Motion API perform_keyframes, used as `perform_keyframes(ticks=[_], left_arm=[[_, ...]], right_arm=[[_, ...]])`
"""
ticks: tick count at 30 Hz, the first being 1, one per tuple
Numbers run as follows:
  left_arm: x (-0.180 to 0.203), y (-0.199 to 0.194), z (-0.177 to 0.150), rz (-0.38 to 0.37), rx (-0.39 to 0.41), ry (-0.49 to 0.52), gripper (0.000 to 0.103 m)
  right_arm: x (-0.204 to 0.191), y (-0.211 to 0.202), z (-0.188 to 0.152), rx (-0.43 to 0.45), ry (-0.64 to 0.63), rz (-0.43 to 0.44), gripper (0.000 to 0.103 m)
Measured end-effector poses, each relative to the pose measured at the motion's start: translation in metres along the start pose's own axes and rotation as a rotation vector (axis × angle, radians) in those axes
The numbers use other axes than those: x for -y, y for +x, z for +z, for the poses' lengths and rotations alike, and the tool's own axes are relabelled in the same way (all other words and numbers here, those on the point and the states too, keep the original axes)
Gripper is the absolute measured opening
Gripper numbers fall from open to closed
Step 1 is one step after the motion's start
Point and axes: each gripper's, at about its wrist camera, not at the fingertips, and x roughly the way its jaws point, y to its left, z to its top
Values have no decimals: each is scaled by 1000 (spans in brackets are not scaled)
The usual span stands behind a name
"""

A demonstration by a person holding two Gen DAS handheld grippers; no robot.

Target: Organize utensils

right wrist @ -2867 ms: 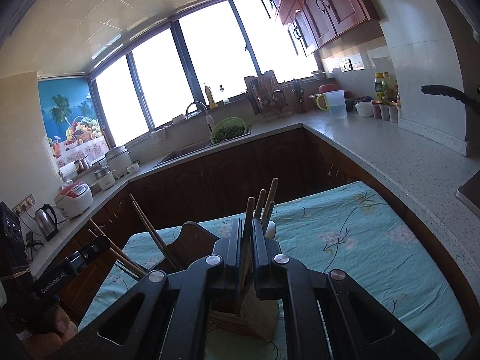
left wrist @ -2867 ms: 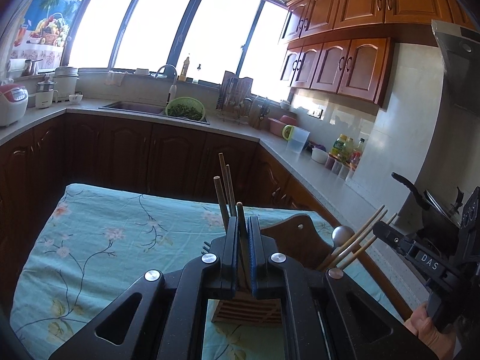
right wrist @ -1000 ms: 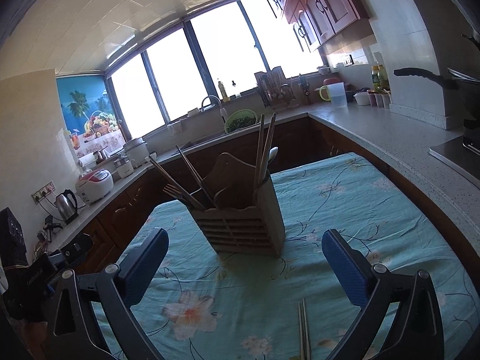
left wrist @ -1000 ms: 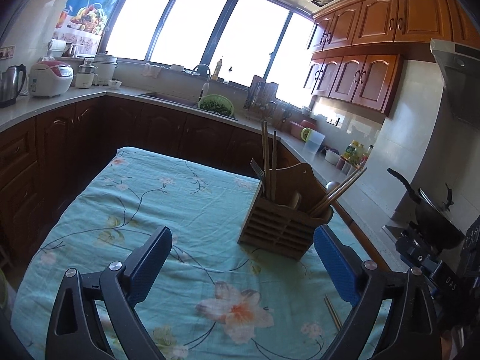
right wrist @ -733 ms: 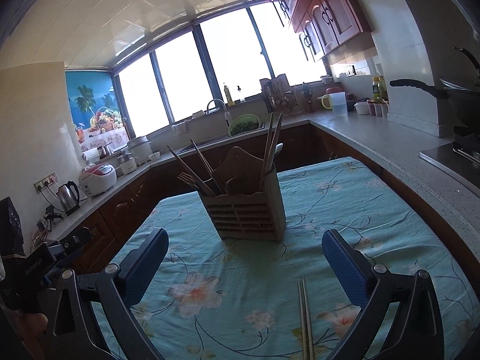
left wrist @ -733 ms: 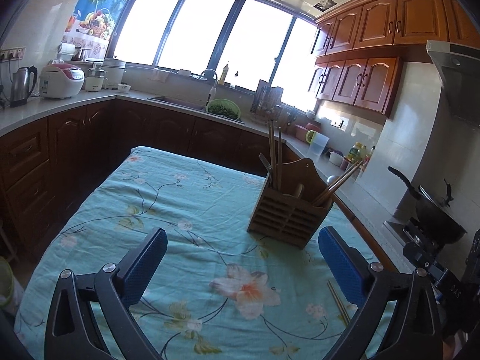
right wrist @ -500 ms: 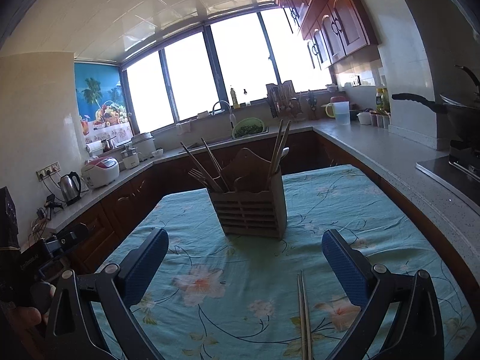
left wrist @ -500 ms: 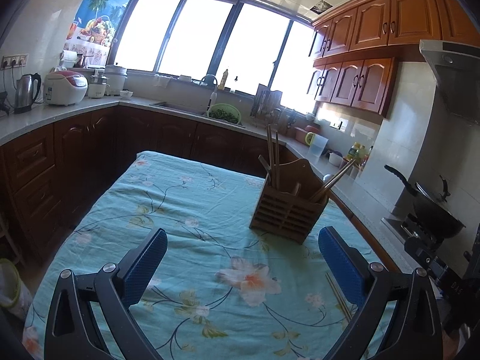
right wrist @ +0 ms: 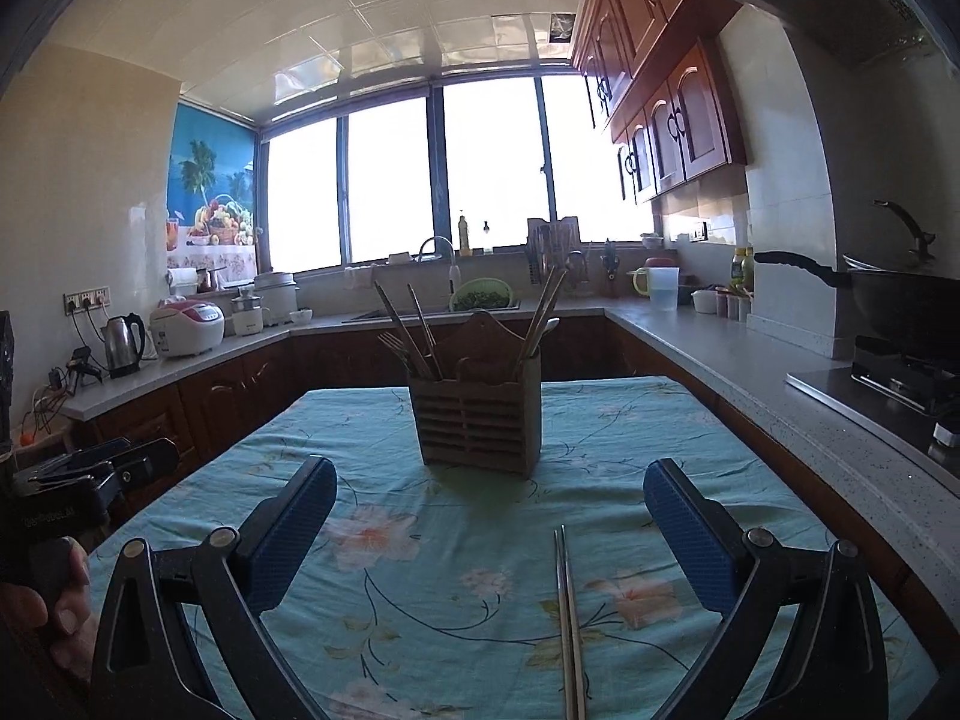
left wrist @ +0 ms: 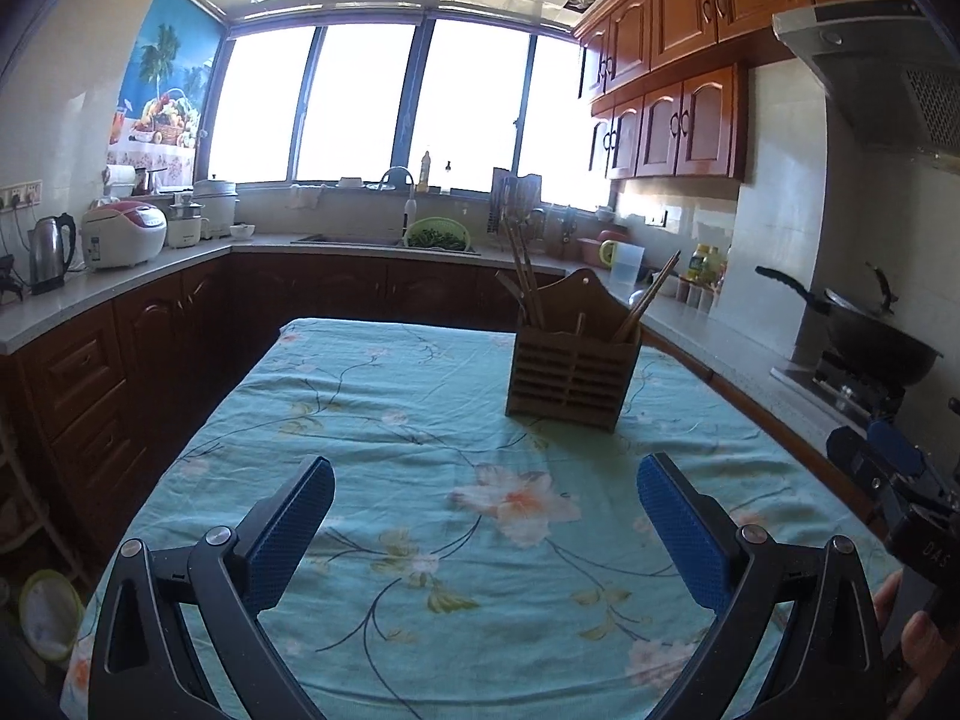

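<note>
A slatted wooden utensil holder (left wrist: 570, 375) (right wrist: 478, 423) stands on the table with the teal floral cloth (left wrist: 420, 480) (right wrist: 480, 570). Chopsticks, a fork and a spoon stick up out of it. One pair of chopsticks (right wrist: 569, 618) lies loose on the cloth in the right wrist view, between my right gripper's fingers and short of the holder. My left gripper (left wrist: 486, 471) is open and holds nothing, well back from the holder. My right gripper (right wrist: 491, 474) is open and holds nothing too.
Dark wood cabinets and a grey counter (left wrist: 120, 282) run around the table on three sides. A rice cooker (left wrist: 123, 234) and a kettle (left wrist: 48, 252) stand at the left. A black wok (right wrist: 900, 300) sits on the stove at the right. A hand (right wrist: 36, 606) holds the other gripper at the edge.
Both grippers let go of chopsticks dropped into the holder, opened wide, then drew back from it. The holder now looks smaller and farther off, and the loose chopsticks came into the right view.
</note>
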Motion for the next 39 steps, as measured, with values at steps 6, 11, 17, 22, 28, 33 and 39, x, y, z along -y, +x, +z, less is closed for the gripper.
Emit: perform_keyframes(ticks=[6, 11, 17, 22, 28, 33, 39], left_arm=[[5, -10, -18, 53, 2, 32, 102], [6, -5, -23, 87, -35, 35, 102], [8, -4, -28, 119, -59, 61, 102], [9, -7, -33, 142, -51, 80, 102], [7, -7, -40, 138, -45, 93, 102], [10, -8, -43, 141, -35, 110, 102], [9, -10, -45, 141, -18, 110, 102]], right_arm=[[10, -3, -21, -39, 21, -30, 103], [16, -4, -30, -54, 27, -54, 103], [23, -3, -40, -79, 35, -63, 103], [23, -4, -46, -80, 33, -59, 103], [24, -7, -48, -69, 27, -48, 103], [26, -11, -48, -51, 35, -52, 103], [28, -16, -49, -9, 34, -65, 103]])
